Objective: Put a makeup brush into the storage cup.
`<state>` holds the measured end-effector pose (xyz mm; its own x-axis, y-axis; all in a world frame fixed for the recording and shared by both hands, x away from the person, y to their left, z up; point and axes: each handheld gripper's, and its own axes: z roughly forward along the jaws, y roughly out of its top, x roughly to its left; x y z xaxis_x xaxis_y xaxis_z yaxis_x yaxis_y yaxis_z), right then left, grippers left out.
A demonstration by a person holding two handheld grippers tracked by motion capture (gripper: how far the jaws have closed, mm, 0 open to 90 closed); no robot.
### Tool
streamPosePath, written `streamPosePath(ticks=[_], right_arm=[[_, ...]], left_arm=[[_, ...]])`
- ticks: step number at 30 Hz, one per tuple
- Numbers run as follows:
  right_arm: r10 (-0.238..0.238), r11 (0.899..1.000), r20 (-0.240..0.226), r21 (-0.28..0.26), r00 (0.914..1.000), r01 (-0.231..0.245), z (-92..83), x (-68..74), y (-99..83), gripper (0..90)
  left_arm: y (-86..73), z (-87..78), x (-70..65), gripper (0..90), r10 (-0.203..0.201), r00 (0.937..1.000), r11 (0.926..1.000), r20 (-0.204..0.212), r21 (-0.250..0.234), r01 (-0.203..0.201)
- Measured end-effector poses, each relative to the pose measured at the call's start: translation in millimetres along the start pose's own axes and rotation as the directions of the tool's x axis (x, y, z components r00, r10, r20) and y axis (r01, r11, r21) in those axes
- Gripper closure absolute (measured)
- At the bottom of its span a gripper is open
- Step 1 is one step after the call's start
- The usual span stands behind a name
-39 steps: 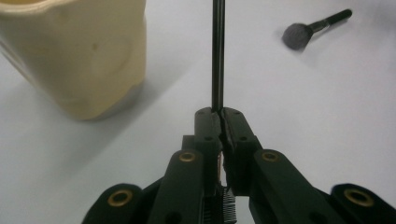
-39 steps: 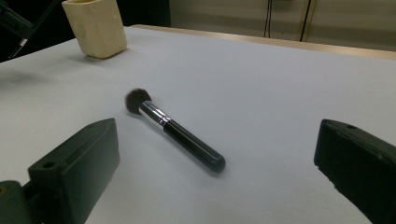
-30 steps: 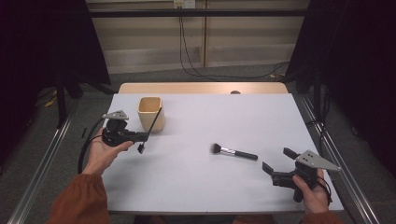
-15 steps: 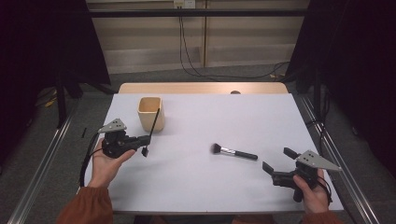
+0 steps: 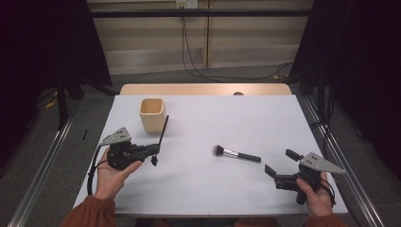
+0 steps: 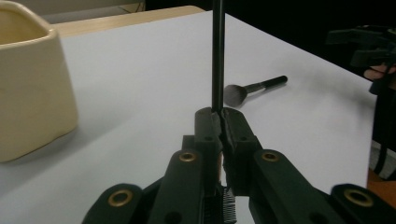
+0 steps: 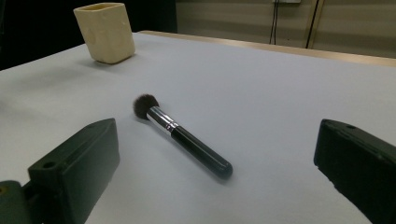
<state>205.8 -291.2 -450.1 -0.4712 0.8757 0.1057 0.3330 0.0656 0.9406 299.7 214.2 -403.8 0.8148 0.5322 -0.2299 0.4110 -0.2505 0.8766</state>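
1. I have the left gripper (image 5: 153,153) at the lower left of the high view, its jaws pinched tight on a thin black stick (image 5: 163,129), most likely a slim brush or pencil handle. The stick rises from the jaws and leans toward the cream cup (image 5: 152,115), which stands just above it in the frame.

2. In the left gripper view the stick (image 6: 217,56) runs straight up out of the closed jaws to the top edge, with the cup (image 6: 29,84) at the far left.

3. My right gripper (image 5: 276,173) sits at the lower right of the high view, jaws wide apart with nothing between them. The makeup brush (image 5: 236,153) lies on the table just up and left of it.

4. I judge the step in hand to be carrying the stick to the cup. Next I need to lift it, bring its lower end over the cup's mouth, tip it upright and let go.

5. The cup is a squarish, rounded-cornered, matt cream vessel, ceramic by the look. The makeup brush (image 7: 181,135) has a dark fluffy head, a shiny metal ferrule and a glossy black handle. The table (image 5: 265,113) is smooth and pale.
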Motion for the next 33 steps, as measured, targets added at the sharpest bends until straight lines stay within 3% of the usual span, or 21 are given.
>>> streamPosePath(ticks=[7, 11, 14, 23, 27, 33], right_arm=[[-0.026, 1.0, -0.041, -0.003, 0.9988, 0.026, 3.1, 3.3, 0.3, 0.0], [-0.017, 1.0, -0.078, -0.009, 0.9968, 0.016, 4.3, 6.3, 1.1, 0.0], [-0.027, 1.0, -0.106, -0.013, 0.994, 0.026, 7.1, 7.8, 2.9, 0.0], [-0.067, 0.998, -0.148, -0.029, 0.9867, 0.064, 19.9, 19.0, 15.3, 0.0], [-0.088, 0.996, -0.201, -0.023, 0.9756, 0.085, 25.4, 28.7, 20.7, 0.0], [-0.101, 0.995, -0.261, -0.002, 0.9599, 0.104, 36.0, 39.8, 26.6, 0.7]], left_arm=[[3.7, 11.4, -13.1, 85.8, 0.025, 0.9983, 0.9994, 0.053, 0.025, -0.026], [8.0, 14.6, -19.7, 85.7, 0.046, 0.9961, 0.9986, 0.076, 0.022, -0.048], [10.1, 19.2, -23.9, 85.8, 0.068, 0.9932, 0.9963, 0.094, 0.045, -0.073], [17.3, 27.0, -40.9, 85.7, 0.079, 0.9803, 0.9938, 0.181, 0.062, -0.092], [18.3, 32.5, -46.1, 85.7, 0.086, 0.9761, 0.9916, 0.2, 0.078, -0.103], [21.1, 42.8, -51.5, 85.7, 0.101, 0.969, 0.9823, 0.225, 0.131, -0.133]])
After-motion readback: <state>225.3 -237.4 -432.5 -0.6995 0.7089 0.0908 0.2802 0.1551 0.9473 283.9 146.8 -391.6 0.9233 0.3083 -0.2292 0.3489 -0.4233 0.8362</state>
